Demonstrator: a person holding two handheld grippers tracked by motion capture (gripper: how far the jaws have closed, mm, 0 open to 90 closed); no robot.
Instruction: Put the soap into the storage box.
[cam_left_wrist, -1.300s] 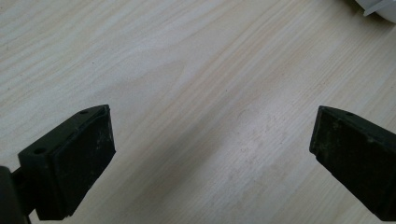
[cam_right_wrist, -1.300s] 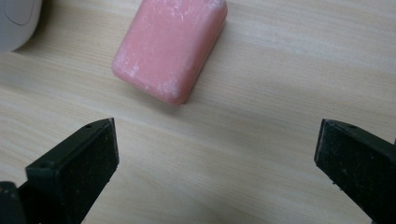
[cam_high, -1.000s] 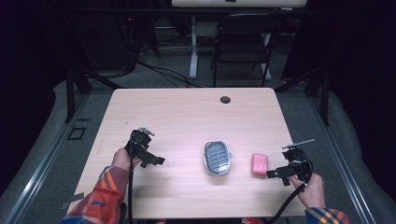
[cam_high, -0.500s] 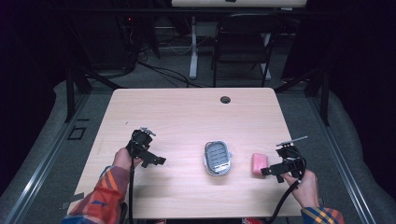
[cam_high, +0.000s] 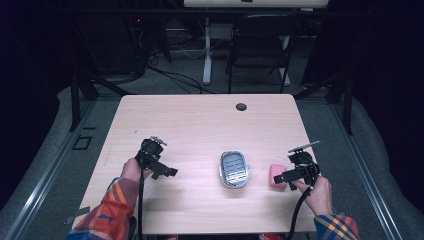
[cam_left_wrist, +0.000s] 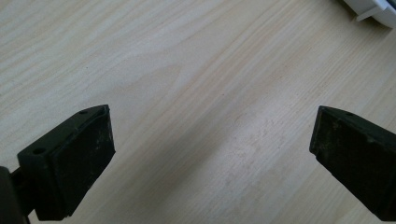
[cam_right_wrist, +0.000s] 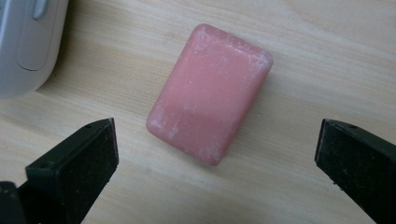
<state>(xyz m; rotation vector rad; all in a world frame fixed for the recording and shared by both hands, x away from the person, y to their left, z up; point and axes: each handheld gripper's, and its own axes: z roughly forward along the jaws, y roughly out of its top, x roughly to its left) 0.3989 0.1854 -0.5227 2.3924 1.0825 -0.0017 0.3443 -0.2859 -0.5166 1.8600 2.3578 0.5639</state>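
Observation:
A pink bar of soap lies flat on the wooden table, right of a grey soap dish. My right gripper hovers just over the soap's right side, jaws wide open with the soap just ahead of the gap between them. My left gripper is held over bare wood at the table's left, open and holding nothing. A corner of the dish peeks in at the top right of the left gripper view.
A round cable hole sits near the table's far edge. Behind the table stand a dark chair and a white desk leg with cables on the floor. Broad bare wood lies between the grippers and the far edge.
My right gripper has moved left toward the pink soap, closing in on its right side. The left gripper has stayed almost still.

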